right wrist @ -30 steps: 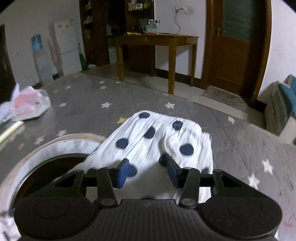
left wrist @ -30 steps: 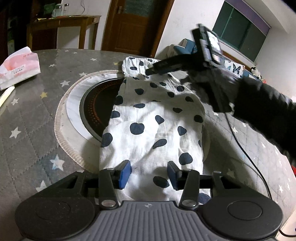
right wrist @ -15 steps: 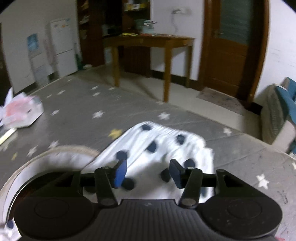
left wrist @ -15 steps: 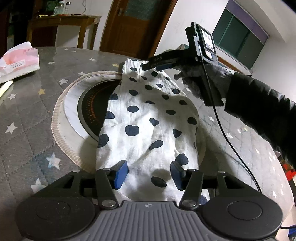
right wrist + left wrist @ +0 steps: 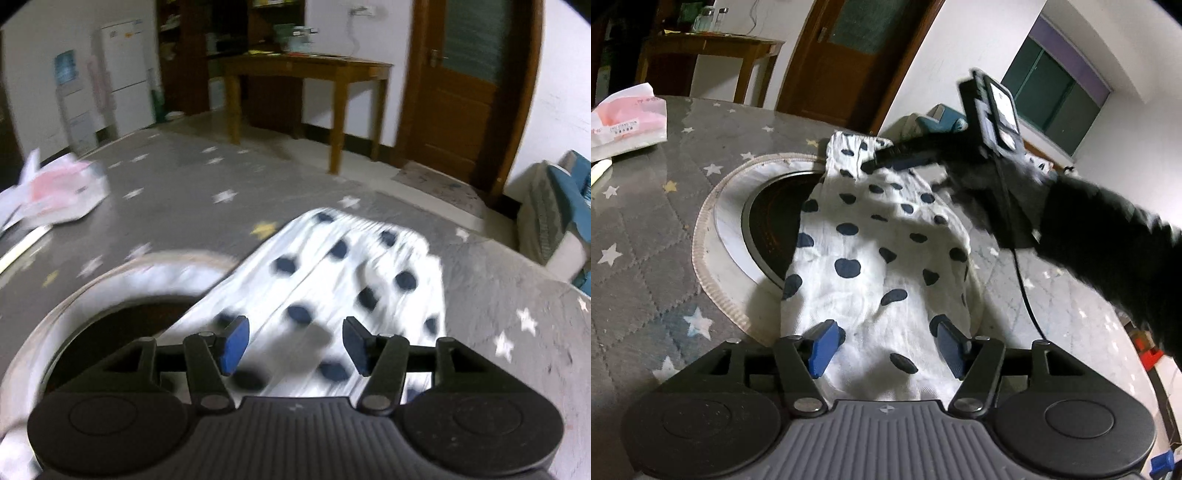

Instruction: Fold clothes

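White cotton with dark blue dots, the garment (image 5: pixel 875 258) lies as a long folded strip across the grey star-patterned table cover (image 5: pixel 646 266). It half covers the round black cooktop (image 5: pixel 772 225) sunk in the middle of the table. We take this round cooktop as our landmark.

Our left gripper (image 5: pixel 884 345) is at the near end of the strip, on our side of the cooktop. Its jaws have just been opening; the cloth lies between the blue pads (image 5: pixel 823 347), but they do not press it. Our right gripper (image 5: pixel 291 345) is over the far end, beyond the cooktop, and it is seen blurred. Its jaws have also just been opening, and they stand apart above the cloth, holding nothing.

We judge that one fold is finished and both ends are let go. The next move is probably a fold across the length: we must take one end again, with both layers in the pads, and carry it over to the other end. The thin cloth may slip or bunch on the cooktop rim.
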